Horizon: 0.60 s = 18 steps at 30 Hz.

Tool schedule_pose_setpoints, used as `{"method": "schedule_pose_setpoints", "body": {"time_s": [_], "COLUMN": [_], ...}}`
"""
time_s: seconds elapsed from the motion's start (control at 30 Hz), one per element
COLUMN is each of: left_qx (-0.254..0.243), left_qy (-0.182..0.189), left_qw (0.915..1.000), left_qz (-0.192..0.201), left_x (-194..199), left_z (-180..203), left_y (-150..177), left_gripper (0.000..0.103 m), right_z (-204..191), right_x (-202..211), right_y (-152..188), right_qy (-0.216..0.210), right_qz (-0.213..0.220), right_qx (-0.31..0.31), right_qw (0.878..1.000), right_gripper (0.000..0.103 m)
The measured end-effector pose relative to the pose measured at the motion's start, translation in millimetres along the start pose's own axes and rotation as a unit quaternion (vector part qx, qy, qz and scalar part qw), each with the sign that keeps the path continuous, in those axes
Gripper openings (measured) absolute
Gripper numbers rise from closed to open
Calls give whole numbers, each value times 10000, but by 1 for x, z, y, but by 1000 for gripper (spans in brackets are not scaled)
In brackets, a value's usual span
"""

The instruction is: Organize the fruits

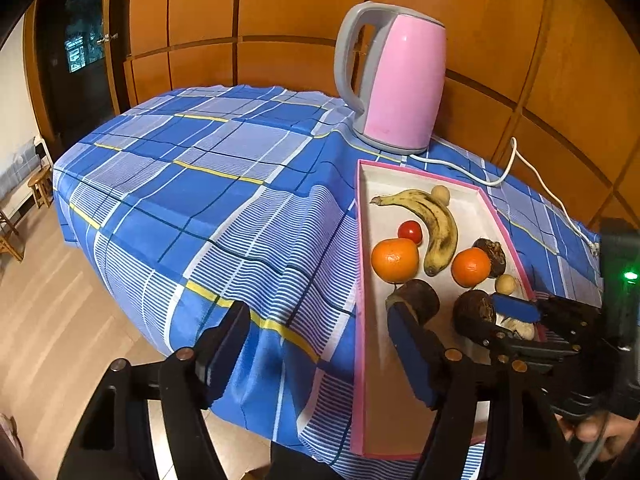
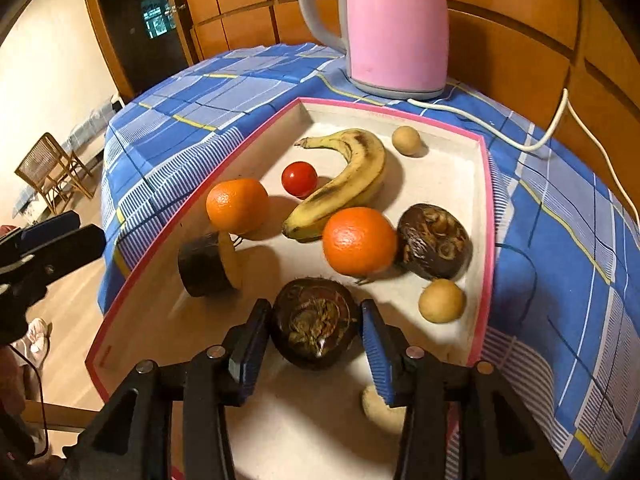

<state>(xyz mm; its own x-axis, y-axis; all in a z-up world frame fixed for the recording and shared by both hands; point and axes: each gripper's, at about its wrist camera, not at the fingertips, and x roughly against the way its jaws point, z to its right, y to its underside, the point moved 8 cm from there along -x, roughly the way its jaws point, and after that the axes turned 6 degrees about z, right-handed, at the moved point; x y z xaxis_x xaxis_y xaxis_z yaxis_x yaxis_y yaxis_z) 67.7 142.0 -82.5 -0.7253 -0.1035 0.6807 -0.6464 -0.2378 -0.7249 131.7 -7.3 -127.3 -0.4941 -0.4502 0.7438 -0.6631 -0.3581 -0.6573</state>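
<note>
Over the table edge, the left gripper (image 1: pixel 316 344) hangs with jaws wide and empty beside the pink-rimmed tray (image 1: pixel 360 280) of fruit. Through the right wrist view, the right gripper (image 2: pixel 316 344) straddles a dark water chestnut (image 2: pixel 314 322) lying in the tray, jaws apparently not yet clamped; its rounded, slick skin could squirt out and knock the nearby orange (image 2: pixel 359 240).

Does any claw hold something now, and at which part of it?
The right claw brackets the dark brown fruit at its left and right sides; firm contact cannot be told. The left claw holds nothing.
</note>
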Motion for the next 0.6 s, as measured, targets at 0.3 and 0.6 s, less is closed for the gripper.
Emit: {"method": "schedule_pose_setpoints", "body": {"time_s": [0.3, 0.6], "left_qx": [-89, -205], "left_qy": [5, 41], "left_qw": [9999, 9994], "left_qz": [93, 274], "left_x": [5, 18], "left_z": [10, 25], "left_y": [2, 1], "left_gripper": [83, 94], "right_z": [-3, -4], "right_x": [20, 63], "right_y": [-1, 4], "right_qy": [37, 693], "right_qz": [363, 948], "right_qx": [-193, -329], "right_qw": [9991, 9925], "right_gripper": [55, 55]}}
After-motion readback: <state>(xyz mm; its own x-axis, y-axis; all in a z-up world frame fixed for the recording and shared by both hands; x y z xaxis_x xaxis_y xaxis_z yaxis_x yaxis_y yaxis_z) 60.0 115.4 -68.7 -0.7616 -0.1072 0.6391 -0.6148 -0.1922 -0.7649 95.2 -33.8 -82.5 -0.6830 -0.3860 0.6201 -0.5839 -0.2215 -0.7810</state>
